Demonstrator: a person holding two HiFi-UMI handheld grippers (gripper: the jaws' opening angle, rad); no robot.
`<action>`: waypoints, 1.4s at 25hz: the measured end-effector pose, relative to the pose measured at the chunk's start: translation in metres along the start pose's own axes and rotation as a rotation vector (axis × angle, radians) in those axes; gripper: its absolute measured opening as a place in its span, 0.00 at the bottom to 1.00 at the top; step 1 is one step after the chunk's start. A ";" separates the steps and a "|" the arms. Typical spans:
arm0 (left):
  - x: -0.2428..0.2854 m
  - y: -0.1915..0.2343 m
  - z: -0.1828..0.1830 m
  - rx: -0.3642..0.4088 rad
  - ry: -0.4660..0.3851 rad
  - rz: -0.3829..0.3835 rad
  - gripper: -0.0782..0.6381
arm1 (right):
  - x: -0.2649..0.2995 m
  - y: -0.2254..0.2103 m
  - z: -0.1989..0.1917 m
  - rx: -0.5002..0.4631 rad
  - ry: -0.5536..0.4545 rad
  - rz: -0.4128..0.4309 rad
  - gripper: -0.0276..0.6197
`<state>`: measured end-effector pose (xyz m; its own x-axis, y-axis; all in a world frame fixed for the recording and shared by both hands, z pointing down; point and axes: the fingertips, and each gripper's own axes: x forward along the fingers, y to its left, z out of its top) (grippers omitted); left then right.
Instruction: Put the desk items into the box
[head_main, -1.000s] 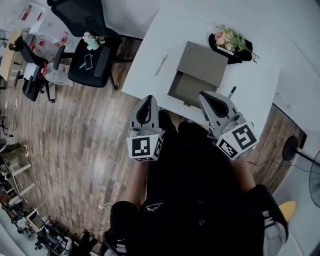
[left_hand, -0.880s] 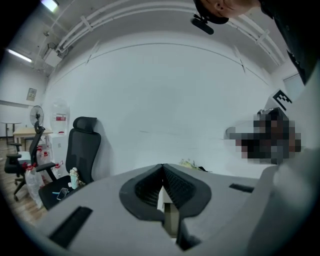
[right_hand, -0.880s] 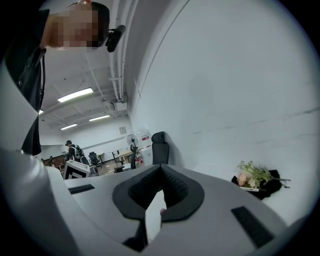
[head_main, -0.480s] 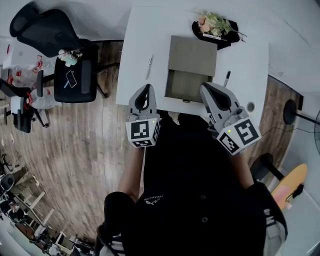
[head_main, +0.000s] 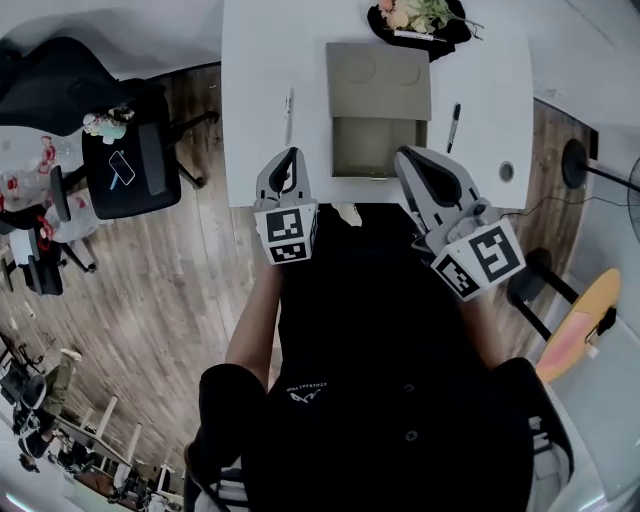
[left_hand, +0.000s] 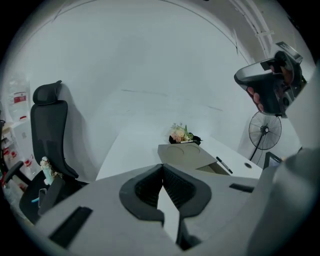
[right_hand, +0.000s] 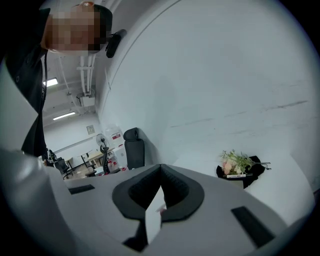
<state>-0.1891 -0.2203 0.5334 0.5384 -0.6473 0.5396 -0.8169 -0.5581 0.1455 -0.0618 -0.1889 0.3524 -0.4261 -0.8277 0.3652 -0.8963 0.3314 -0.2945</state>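
Note:
A grey box (head_main: 378, 148) stands open on the white desk (head_main: 255, 60), its lid (head_main: 378, 78) folded back away from me. A light-coloured pen (head_main: 289, 103) lies left of the box and a black marker (head_main: 453, 113) lies right of it. A small bunch of flowers (head_main: 415, 14) on a black base sits behind the lid. My left gripper (head_main: 287, 158) hovers at the desk's near edge, left of the box, shut and empty. My right gripper (head_main: 406, 158) hovers at the box's near right corner, also shut and empty. The left gripper view shows the box (left_hand: 186, 155), the marker (left_hand: 223, 164) and the flowers (left_hand: 181, 134) ahead.
A black office chair (head_main: 130, 165) with a phone on its seat stands left of the desk on the wooden floor. A round cable hole (head_main: 506, 171) sits in the desk's right part. A floor fan (head_main: 575, 165) stands to the right.
The head view has swung round so the desk now lies square ahead and nearer. Both grippers stay shut and sit closer to the desk's near edge.

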 end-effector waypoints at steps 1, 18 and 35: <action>0.004 0.003 -0.004 -0.001 0.011 -0.003 0.12 | 0.003 0.000 -0.002 0.007 0.004 -0.011 0.04; 0.074 0.039 -0.078 -0.042 0.234 -0.001 0.22 | 0.023 -0.009 -0.039 0.108 0.060 -0.157 0.04; 0.113 0.054 -0.113 -0.033 0.390 0.055 0.23 | 0.027 -0.019 -0.052 0.165 0.070 -0.220 0.04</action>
<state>-0.1964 -0.2648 0.6962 0.3795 -0.4266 0.8210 -0.8520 -0.5072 0.1302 -0.0632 -0.1942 0.4138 -0.2363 -0.8365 0.4944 -0.9384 0.0644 -0.3395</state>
